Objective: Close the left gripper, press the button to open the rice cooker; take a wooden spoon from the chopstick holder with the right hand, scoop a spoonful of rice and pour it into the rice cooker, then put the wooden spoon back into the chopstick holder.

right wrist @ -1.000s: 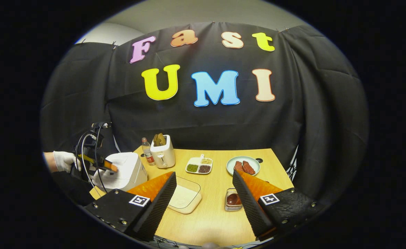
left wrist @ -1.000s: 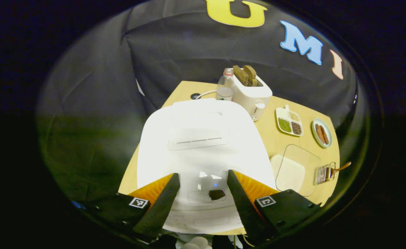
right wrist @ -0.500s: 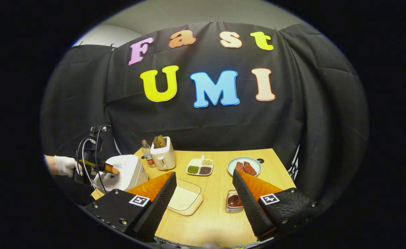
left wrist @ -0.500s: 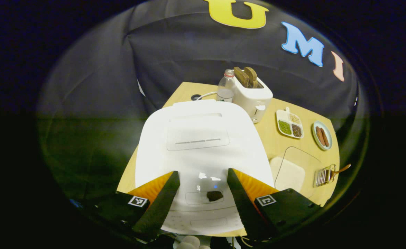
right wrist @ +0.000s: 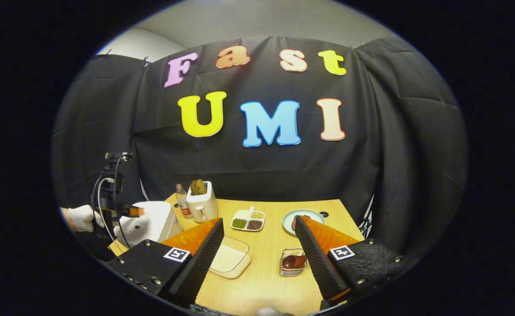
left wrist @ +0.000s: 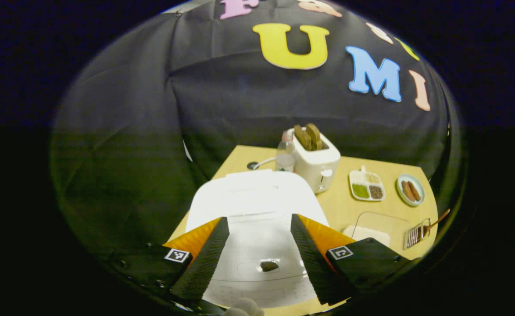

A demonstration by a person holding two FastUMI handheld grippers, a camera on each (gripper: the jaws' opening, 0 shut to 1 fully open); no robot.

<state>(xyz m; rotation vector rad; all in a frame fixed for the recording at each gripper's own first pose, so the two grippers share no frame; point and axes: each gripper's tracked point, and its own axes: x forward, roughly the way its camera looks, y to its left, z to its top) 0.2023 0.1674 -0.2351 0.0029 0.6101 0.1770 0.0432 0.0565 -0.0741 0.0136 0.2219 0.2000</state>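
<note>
Right gripper view: rice dish (right wrist: 229, 260) beside chopstick holder (right wrist: 291, 262).

Left gripper view dim, rice cooker (left wrist: 257, 206) overexposed; right gripper view evenly lit, edges warped

Both grippers hold their fingers spread wide at the bottom of their own views, the left gripper (left wrist: 259, 259) and right gripper (right wrist: 259, 256), with a white-gloved hand (right wrist: 81, 217) at lower left of the right gripper view.

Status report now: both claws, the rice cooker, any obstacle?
Left claw open, above rice cooker, lid shut. Right claw open, empty; wooden spoon in chopstick holder. No obstacle seen.
</note>
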